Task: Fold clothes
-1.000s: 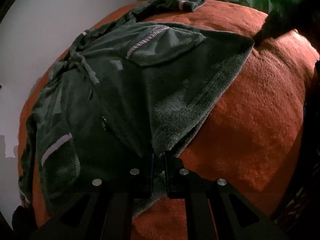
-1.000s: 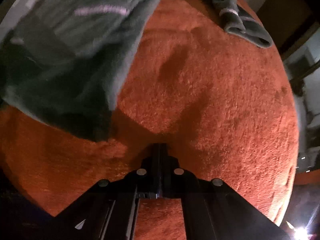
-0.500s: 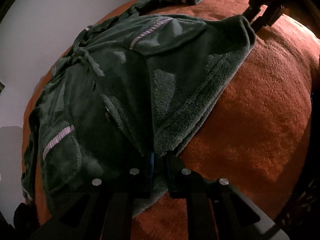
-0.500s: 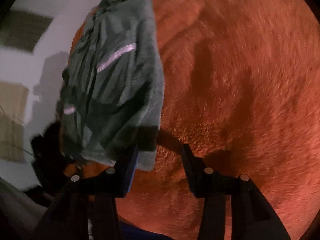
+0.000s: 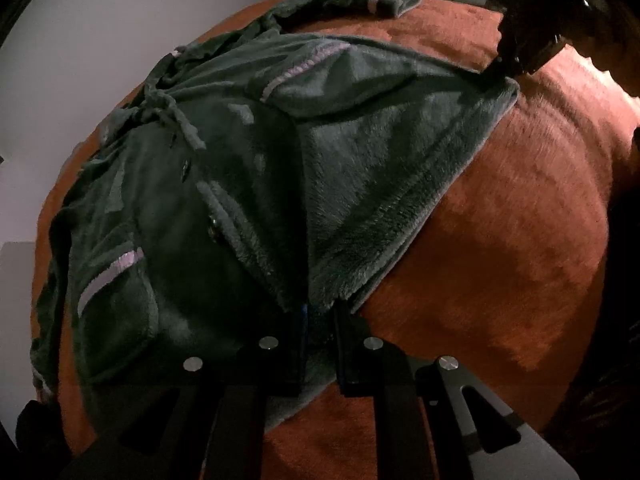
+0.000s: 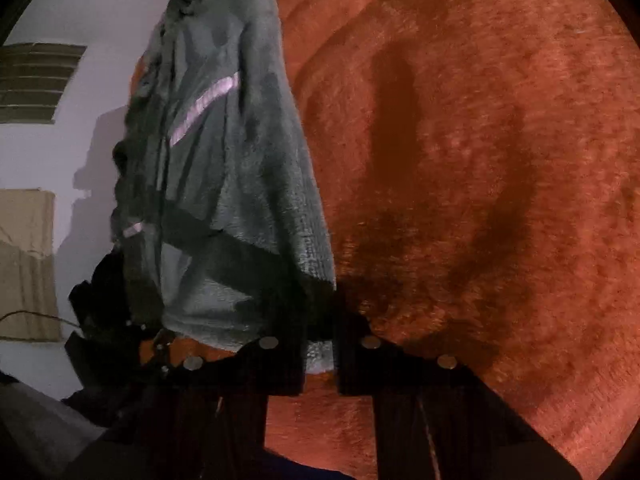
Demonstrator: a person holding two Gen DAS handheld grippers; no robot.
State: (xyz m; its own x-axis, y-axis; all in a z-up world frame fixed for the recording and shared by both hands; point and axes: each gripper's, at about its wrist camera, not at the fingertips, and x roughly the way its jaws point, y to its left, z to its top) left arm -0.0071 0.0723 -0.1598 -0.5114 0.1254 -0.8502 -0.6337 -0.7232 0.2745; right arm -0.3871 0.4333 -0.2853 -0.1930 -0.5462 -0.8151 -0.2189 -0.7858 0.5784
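Clamped on a corner of the grey-green fleece jacket [image 5: 248, 184], the left gripper [image 5: 318, 312] sits low in the left wrist view, its two dark fingers [image 5: 294, 344] close together with the plush hem pinched between them. From that pinch the hem runs up and to the right as a taut edge to the far corner, where the right gripper [image 5: 506, 66] meets the cloth, dark and partly cut off by the frame, so this view does not show how its jaws stand. The jacket lies spread across an orange-red blanket [image 5: 500, 240], with one front panel folded over so its fuzzy inner side faces up. A pale stripe [image 5: 108, 272] crosses a pocket at lower left, a second stripe [image 5: 300, 66] shows higher up, a knotted drawstring [image 5: 176, 116] lies near the collar, and one sleeve [image 5: 384, 0] stretches away at the top. A white wall [image 5: 100, 20] stands behind. In the right wrist view, the right gripper [image 6: 320, 344] is closed on the jacket [image 6: 232, 184], a light tuft of fleece showing between its near-touching fingers [image 6: 352, 360]. The garment hangs off to the left above the blanket [image 6: 480, 160], which fills the right side and carries dark shadows. The left gripper [image 6: 108, 320] appears at lower left against the wall [image 6: 100, 40], holding the other end
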